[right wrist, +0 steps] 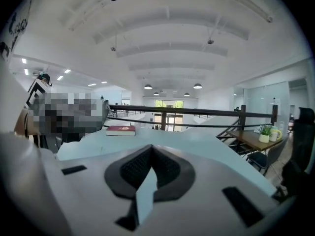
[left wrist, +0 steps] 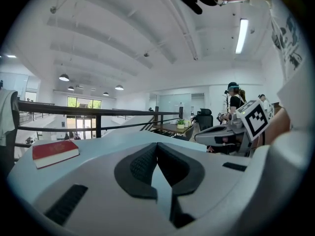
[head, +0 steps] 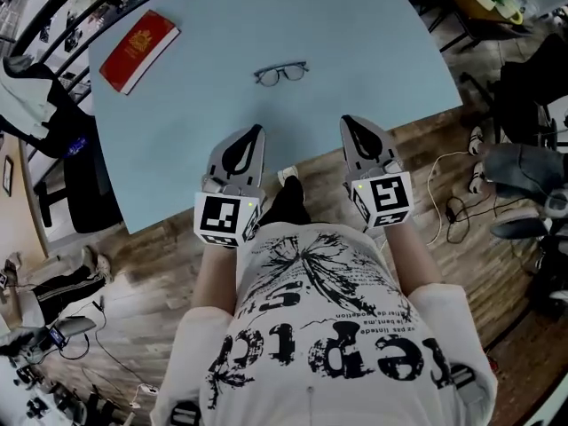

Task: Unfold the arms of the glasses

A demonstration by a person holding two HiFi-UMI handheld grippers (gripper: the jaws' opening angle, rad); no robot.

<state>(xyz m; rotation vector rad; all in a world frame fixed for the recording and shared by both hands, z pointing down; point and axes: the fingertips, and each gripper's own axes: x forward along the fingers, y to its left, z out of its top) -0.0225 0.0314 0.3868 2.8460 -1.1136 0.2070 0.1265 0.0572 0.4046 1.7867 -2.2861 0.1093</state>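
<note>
Both grippers hang at the near edge of the pale blue table [head: 373, 51], low in the head view, and neither touches anything. The left gripper [head: 256, 131] has its jaws pressed together with nothing between them, and its own view [left wrist: 157, 147] confirms it. The right gripper [head: 345, 121] shows the same: jaws together and empty [right wrist: 150, 149].

The dark-framed glasses [head: 281, 73] lie upper middle, well apart from both grippers. Their arms look folded behind the lenses, though they are too small to be sure. So the task appears not yet begun: 2 arms to swing out, 0 done.

The red book with a gold emblem [head: 139, 50] sits upper left, its lettering unreadable. The shirt's black print is upside down and illegible.
</note>
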